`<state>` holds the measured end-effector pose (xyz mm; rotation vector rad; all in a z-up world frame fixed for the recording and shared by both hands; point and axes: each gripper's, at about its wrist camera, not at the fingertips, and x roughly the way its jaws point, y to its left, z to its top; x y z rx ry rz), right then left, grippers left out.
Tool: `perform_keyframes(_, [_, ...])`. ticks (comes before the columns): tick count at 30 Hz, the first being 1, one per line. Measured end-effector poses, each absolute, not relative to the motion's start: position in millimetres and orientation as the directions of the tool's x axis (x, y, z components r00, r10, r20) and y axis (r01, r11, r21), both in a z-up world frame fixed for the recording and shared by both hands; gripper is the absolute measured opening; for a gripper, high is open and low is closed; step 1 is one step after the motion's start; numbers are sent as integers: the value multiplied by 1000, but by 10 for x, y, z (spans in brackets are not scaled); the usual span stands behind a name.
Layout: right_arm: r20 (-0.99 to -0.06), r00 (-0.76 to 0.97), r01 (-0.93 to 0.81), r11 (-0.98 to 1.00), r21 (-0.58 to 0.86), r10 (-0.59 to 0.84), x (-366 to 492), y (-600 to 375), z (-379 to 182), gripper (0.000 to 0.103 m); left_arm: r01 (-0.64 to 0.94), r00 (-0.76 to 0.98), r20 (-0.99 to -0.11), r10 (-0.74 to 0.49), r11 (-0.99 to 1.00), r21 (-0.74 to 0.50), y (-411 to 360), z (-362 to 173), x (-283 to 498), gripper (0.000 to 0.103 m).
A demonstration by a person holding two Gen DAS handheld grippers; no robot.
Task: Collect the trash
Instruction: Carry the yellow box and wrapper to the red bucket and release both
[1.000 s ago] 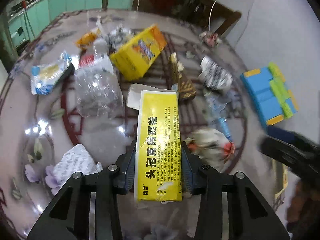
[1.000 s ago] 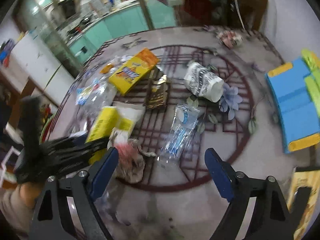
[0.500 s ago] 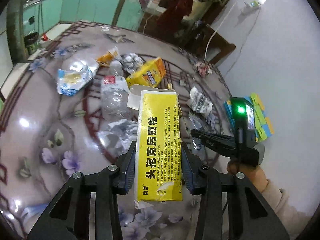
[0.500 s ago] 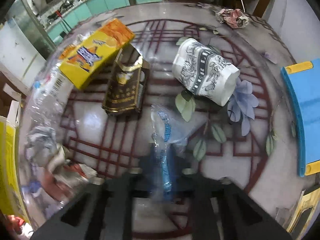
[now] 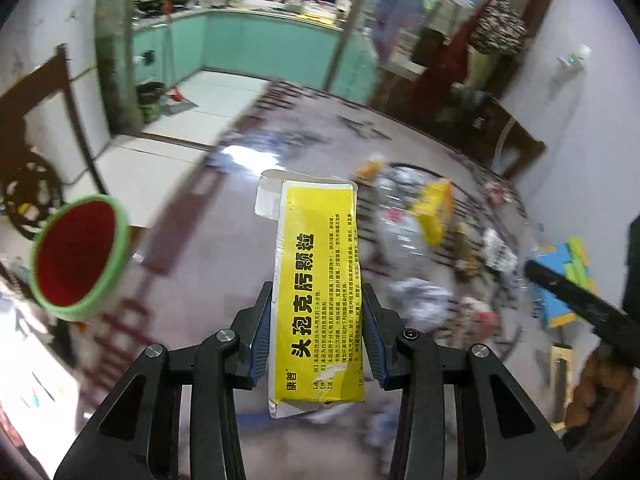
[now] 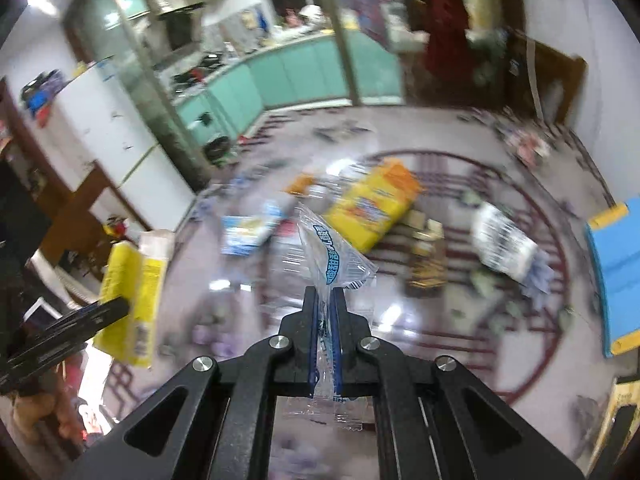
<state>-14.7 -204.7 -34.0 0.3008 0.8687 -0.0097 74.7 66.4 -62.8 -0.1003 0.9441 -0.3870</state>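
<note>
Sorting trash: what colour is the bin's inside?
Red inside the bin, with a green rim; left wrist view.

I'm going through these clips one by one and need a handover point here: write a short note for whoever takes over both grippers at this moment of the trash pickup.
Left gripper: shut on the yellow medicine box, held clear of the floor.
Right gripper: shut on the clear plastic wrapper, also lifted.
Bin: the red bin with a green rim stands to the left, open; neither piece is over it yet.
Left on the patterned floor: a yellow-orange carton, a black-and-white paper cup, a blue-and-white packet and more blurred litter.
Next, probably: drop both pieces in the bin, then return for the rest.
</note>
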Motion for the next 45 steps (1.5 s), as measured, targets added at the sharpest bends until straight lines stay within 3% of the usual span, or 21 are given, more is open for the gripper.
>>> perform_keyframes(9, [-740, 654, 59, 965, 255, 155, 440, -509, -269, 4, 290, 533, -770, -350, 931, -223, 1791, -681, 1274, 39])
perform_keyframes(25, [-748, 572, -89, 932, 352, 337, 1709, 1835, -935, 4, 251, 490, -827, -276, 953, -170, 3245, -1134, 2119, 39])
perform_keyframes(41, [-793, 450, -214, 911, 352, 411, 2146, 2447, -1298, 4, 152, 455, -863, -218, 974, -166, 3594, -1485, 2304, 39])
perform_keyframes(43, [-791, 448, -236, 909, 345, 416, 2188, 2509, -1305, 8, 141, 469, -860, -202, 978, -152, 3615, -1484, 2298, 40])
perform_keyframes(45, [-785, 469, -241, 913, 328, 406, 2229, 2553, -1291, 29, 129, 480, -859, -179, 983, -133, 3637, -1473, 2293, 48])
